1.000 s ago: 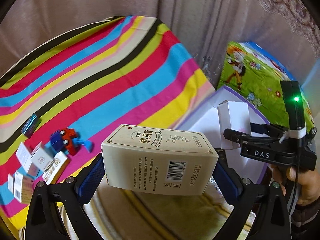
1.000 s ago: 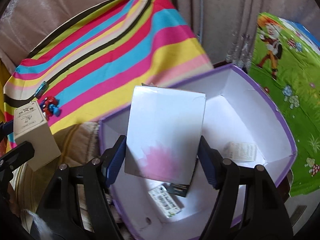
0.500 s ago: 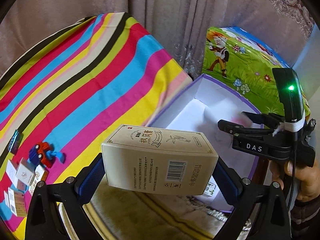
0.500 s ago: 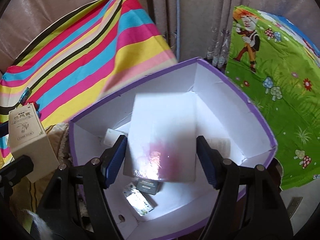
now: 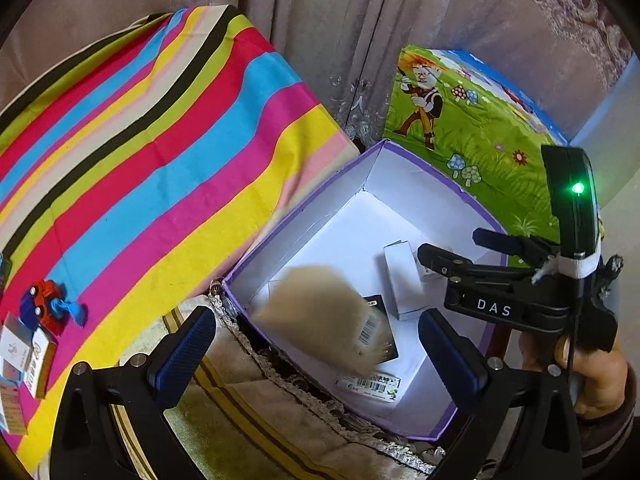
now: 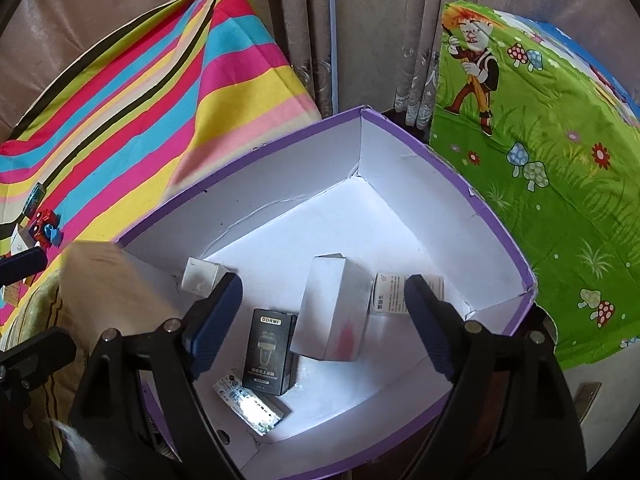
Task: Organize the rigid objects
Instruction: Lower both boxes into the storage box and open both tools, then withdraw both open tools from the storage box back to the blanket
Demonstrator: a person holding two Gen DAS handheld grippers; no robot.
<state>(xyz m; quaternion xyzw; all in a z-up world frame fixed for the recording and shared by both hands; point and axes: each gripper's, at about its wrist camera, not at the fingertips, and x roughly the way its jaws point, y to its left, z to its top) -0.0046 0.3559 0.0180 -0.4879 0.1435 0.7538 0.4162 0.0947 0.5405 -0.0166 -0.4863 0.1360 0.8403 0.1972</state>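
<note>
1. The left gripper [image 5: 316,352] points steeply down over the near left corner of the purple bin [image 5: 472,206]; its jaws are apart with nothing pressed between the pads.
2. The tan box [image 5: 320,324], motion-blurred, is below those open jaws, free of both pads, over the bin's left side and partly covering a black box [image 6: 270,350] there.
3. The right gripper [image 6: 322,324] hangs over the bin; its jaws have just been opening and stand wide, empty.
4. The white box [image 6: 334,306] with a pink patch lies on the bin floor under the right gripper, clear of both pads, leaning by the black box.
5. On the bin floor also lie a small white carton [image 6: 198,276] by the left wall, a printed white box [image 6: 390,294] at right, and a flat packet [image 6: 250,404] near the front.
6. A hand [image 5: 592,376] holds the right gripper's grip, seen at the right of the left view.
7. Farther left, on the striped cloth [image 5: 160,168], sit a toy car [image 5: 44,306] and several small boxes [image 5: 26,350].
8. Behind the bin is a green cartoon cloth [image 6: 532,168], and beyond it curtains [image 5: 360,32].
</note>
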